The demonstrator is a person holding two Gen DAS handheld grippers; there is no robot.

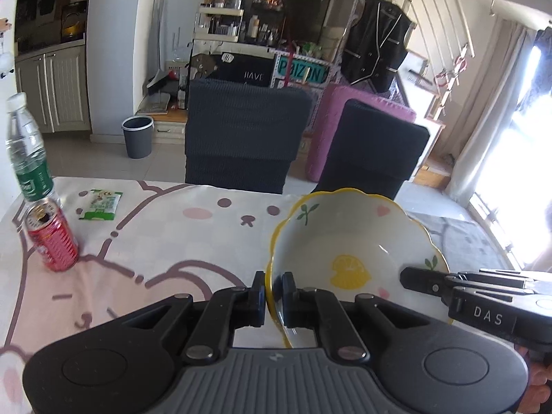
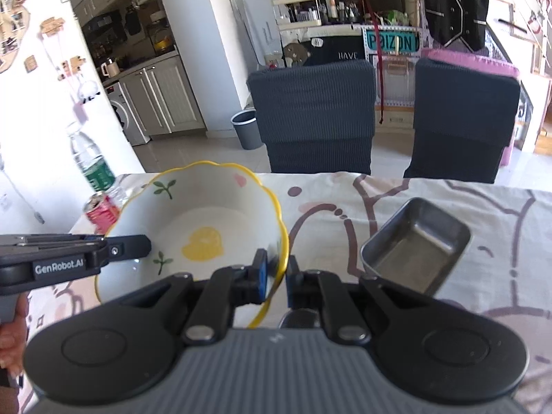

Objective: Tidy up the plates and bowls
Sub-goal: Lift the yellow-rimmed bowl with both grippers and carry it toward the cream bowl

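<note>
A white bowl (image 1: 348, 238) with a wavy yellow rim and a yellow lemon print hangs above the table, held from both sides. My left gripper (image 1: 273, 291) is shut on its left rim, one pad inside and one outside. My right gripper (image 2: 276, 269) is shut on the same bowl (image 2: 203, 220) at its right rim. Each gripper shows in the other's view as a black bar reaching the bowl's far side. A rectangular metal tray (image 2: 414, 245) lies empty on the tablecloth, right of the bowl.
A red can (image 1: 51, 238), a water bottle (image 1: 26, 148) and a green packet (image 1: 100, 204) stand at the table's left. Two dark chairs (image 1: 241, 138) face the far edge. The tablecloth (image 1: 155, 241) is pink and white.
</note>
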